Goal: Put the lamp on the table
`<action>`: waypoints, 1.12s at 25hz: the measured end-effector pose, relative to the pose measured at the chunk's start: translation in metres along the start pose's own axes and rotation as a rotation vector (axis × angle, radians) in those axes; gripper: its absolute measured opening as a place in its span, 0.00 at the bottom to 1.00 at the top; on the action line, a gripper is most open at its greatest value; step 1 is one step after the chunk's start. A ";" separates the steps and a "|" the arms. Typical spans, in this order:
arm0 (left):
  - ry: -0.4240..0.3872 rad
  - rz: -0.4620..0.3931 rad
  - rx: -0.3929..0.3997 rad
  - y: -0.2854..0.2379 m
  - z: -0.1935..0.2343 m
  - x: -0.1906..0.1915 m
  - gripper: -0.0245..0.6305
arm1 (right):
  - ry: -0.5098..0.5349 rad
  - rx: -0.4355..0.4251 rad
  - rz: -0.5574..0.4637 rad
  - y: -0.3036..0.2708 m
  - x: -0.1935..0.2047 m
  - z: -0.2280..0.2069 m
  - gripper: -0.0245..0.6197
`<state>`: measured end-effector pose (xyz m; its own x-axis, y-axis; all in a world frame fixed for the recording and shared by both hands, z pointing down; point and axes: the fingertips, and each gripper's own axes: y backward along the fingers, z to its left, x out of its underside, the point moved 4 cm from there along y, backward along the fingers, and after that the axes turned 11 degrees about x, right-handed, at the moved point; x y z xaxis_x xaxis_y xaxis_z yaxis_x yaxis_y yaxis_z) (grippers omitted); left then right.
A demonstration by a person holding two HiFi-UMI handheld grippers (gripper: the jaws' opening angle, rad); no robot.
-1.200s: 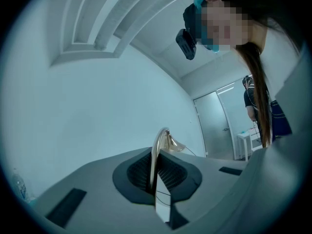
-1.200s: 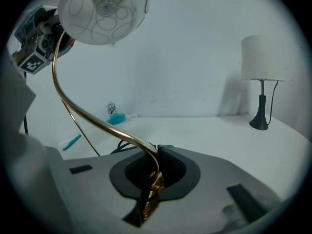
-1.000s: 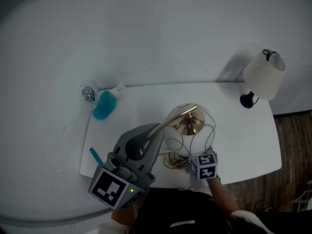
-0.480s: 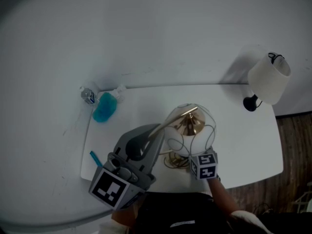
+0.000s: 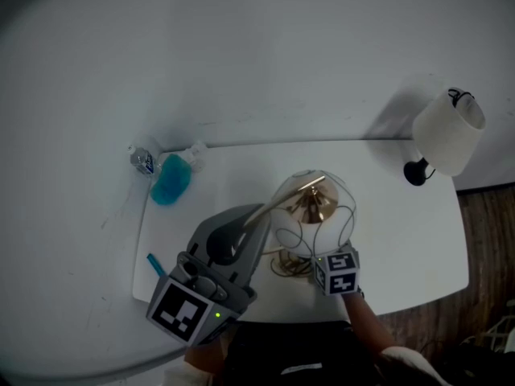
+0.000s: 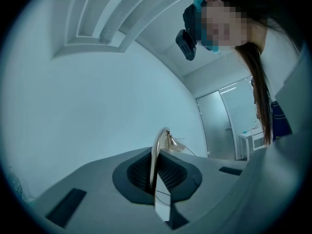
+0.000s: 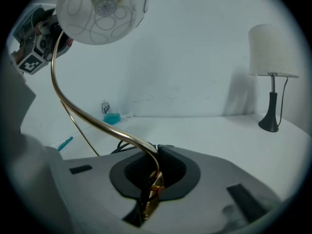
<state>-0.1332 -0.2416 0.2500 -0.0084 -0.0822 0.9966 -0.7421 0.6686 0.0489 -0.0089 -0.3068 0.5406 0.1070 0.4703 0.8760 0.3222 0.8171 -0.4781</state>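
The lamp has a curved gold stem (image 5: 283, 199) and a round glass shade (image 5: 310, 211), and it is held over the middle of the white table (image 5: 402, 240). My left gripper (image 5: 256, 222) is shut on the upper stem (image 6: 157, 160). My right gripper (image 7: 152, 182) is shut on the stem's lower end, by a gold fitting and a dark cord. In the head view only its marker cube (image 5: 335, 272) shows. The shade (image 7: 102, 6) hangs high at the left in the right gripper view. The lamp's foot is hidden.
A second lamp with a white shade (image 5: 447, 139) and black foot (image 5: 416, 172) stands at the table's back right corner. A blue bottle (image 5: 166, 180) and a small clear bottle (image 5: 143, 160) lie at the back left. A teal pen (image 5: 154, 264) lies near the left edge.
Both grippers keep their hold on the gold stem and the lamp stays where it was. Only the head view has drifted slightly.
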 end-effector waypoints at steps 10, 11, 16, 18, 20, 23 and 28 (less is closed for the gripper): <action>-0.004 0.002 0.005 -0.002 0.002 0.008 0.06 | 0.000 0.008 -0.003 -0.008 0.003 -0.003 0.06; -0.004 0.000 0.006 -0.002 0.002 0.008 0.06 | 0.000 0.009 -0.005 -0.009 0.003 -0.003 0.06; -0.006 -0.011 0.013 -0.003 0.001 0.008 0.06 | -0.004 0.012 -0.008 -0.010 0.003 -0.003 0.06; -0.006 -0.013 0.015 -0.003 0.001 0.008 0.06 | -0.004 0.012 -0.006 -0.012 0.004 -0.002 0.06; -0.007 -0.009 0.018 -0.003 0.001 0.008 0.06 | -0.006 0.012 -0.006 -0.013 0.004 -0.001 0.06; -0.008 -0.005 0.020 -0.003 0.001 0.010 0.06 | -0.010 0.012 -0.006 -0.014 0.005 -0.001 0.06; -0.007 -0.010 0.025 -0.004 0.001 0.012 0.06 | -0.011 0.013 0.000 -0.017 0.009 0.001 0.06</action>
<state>-0.1311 -0.2457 0.2613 -0.0058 -0.0938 0.9956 -0.7587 0.6489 0.0567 -0.0142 -0.3164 0.5564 0.0969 0.4735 0.8754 0.3098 0.8215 -0.4786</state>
